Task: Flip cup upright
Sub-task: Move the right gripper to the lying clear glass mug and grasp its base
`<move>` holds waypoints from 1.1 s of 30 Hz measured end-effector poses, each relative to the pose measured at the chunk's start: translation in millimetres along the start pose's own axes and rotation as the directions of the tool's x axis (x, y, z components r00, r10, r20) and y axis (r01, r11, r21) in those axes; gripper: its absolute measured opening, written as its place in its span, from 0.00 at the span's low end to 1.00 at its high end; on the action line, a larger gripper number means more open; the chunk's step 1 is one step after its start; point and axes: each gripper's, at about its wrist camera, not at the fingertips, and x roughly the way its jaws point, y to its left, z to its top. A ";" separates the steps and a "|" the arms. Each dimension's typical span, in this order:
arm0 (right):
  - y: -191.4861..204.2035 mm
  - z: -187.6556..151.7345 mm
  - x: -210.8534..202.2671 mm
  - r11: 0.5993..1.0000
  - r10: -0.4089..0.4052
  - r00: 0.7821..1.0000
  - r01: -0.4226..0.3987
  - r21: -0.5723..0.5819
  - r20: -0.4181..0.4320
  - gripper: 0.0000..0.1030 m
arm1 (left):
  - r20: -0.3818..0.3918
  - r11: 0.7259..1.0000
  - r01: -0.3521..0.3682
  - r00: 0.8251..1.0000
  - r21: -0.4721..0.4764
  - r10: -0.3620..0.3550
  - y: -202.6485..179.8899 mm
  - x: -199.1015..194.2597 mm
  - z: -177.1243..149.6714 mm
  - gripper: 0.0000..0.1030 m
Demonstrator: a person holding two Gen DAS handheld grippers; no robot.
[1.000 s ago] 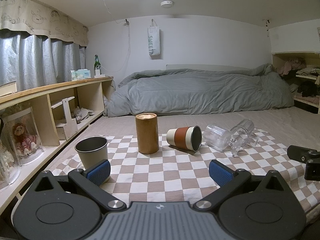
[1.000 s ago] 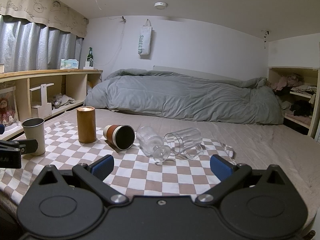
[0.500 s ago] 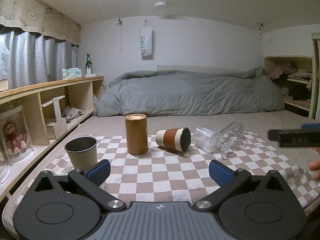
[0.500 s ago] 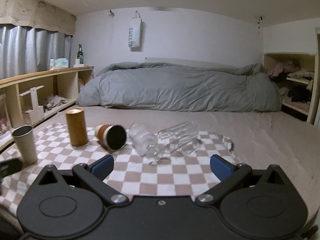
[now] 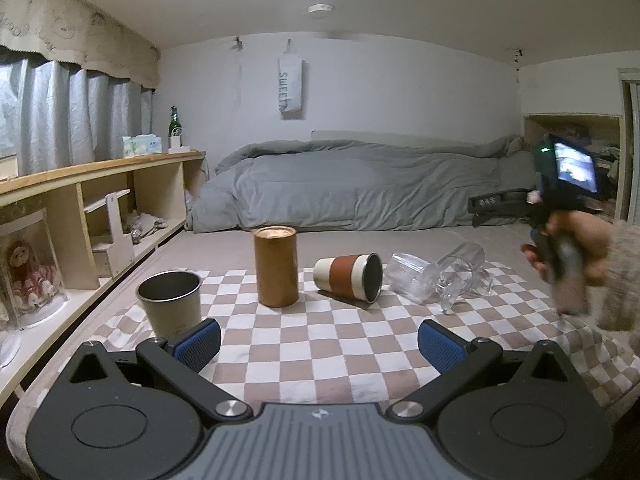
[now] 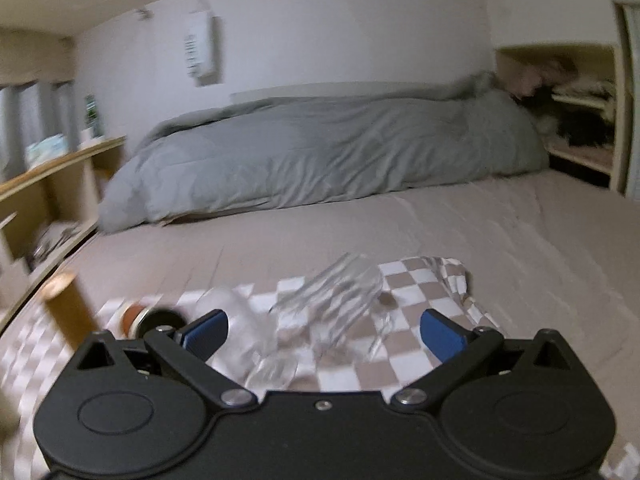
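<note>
A white and rust-banded cup (image 5: 347, 277) lies on its side on the checkered cloth (image 5: 320, 344), its mouth to the right. A clear ribbed glass (image 5: 414, 281) and a clear mug (image 5: 464, 270) lie tipped beside it. My left gripper (image 5: 319, 345) is open and empty, low at the cloth's near edge. My right gripper (image 6: 323, 332) is open and empty, just above the tipped clear mug (image 6: 332, 300) and ribbed glass (image 6: 240, 328); this view is blurred. The banded cup (image 6: 154, 318) shows at its lower left.
A tall wooden cylinder (image 5: 276, 266) and a grey metal cup (image 5: 170, 300) stand upright on the cloth's left. A wooden shelf unit (image 5: 92, 208) runs along the left. A grey duvet (image 5: 360, 184) lies behind. The hand holding the right gripper (image 5: 572, 240) is at right.
The right gripper has moved forward and down over the clear glassware, its view now blurred. The left gripper has stayed nearly still; both stay open.
</note>
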 end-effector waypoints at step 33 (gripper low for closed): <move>-62.4 -26.4 102.0 0.937 0.096 0.947 0.017 0.348 -0.305 0.72 | -0.052 0.991 0.122 0.991 -0.060 -0.125 -8.9 13.8 3.8 1.00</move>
